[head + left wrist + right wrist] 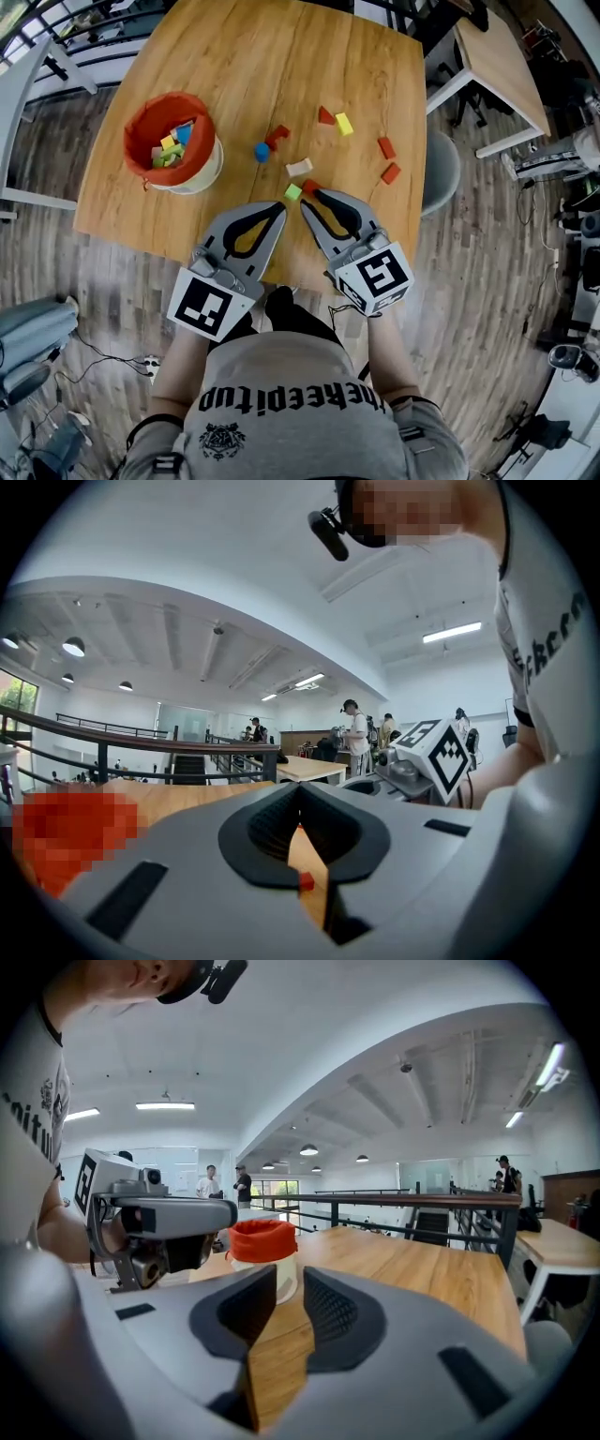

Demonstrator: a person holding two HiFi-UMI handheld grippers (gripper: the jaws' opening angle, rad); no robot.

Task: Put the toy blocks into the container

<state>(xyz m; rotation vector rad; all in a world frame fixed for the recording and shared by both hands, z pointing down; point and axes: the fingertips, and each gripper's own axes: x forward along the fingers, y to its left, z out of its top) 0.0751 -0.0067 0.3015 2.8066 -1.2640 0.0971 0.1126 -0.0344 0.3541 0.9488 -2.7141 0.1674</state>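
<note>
Gaping right hand-held gripper [289, 1270], seemingly empty.

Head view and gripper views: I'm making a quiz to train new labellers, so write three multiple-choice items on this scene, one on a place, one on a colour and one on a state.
1. Where on the table does the container stand?
A) its left part
B) its right edge
C) its middle

2. The loose block nearest the container is:
A) yellow
B) blue
C) green

3. The right gripper has its jaws:
A) shut on a block
B) shut on the container's rim
C) apart, nothing between them

Key:
1 A: the head view shows it left of all the loose blocks.
2 B: the blue one lies closest.
3 C: the right gripper view shows only bare table in the gap.
</note>
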